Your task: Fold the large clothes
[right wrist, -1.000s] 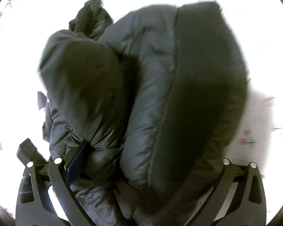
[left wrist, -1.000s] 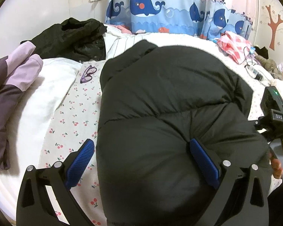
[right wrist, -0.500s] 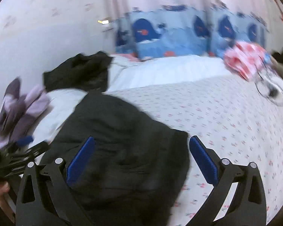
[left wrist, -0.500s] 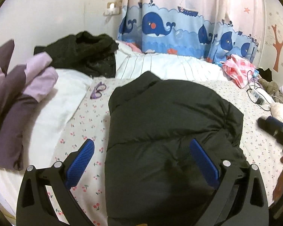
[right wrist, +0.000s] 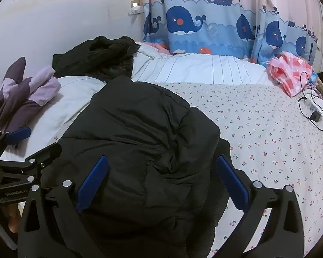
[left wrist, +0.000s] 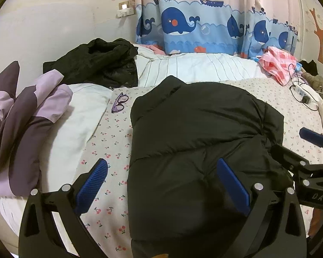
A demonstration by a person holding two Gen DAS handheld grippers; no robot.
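Note:
A black puffer jacket point(left wrist: 196, 142) lies folded into a thick bundle on the cherry-print bed sheet point(left wrist: 109, 142); it also fills the near middle of the right wrist view point(right wrist: 140, 142). My left gripper point(left wrist: 161, 185) is open and empty, held back above the jacket's near end. My right gripper point(right wrist: 161, 182) is open and empty, also above the near end. The right gripper shows at the right edge of the left wrist view point(left wrist: 295, 150), and the left gripper shows at the left edge of the right wrist view point(right wrist: 25, 144).
A purple jacket point(left wrist: 21, 120) lies on a white pillow point(left wrist: 75, 116) at the left. Another black garment point(left wrist: 97, 64) is heaped at the back. Purple glasses point(left wrist: 119, 102) lie beside the jacket. A pink checked cloth point(left wrist: 277, 64), a power strip with cable point(left wrist: 301, 92) sit right.
Both grippers have let go of the jacket and pulled back and up. The right wrist view went from pressed into the jacket to looking across the bed.

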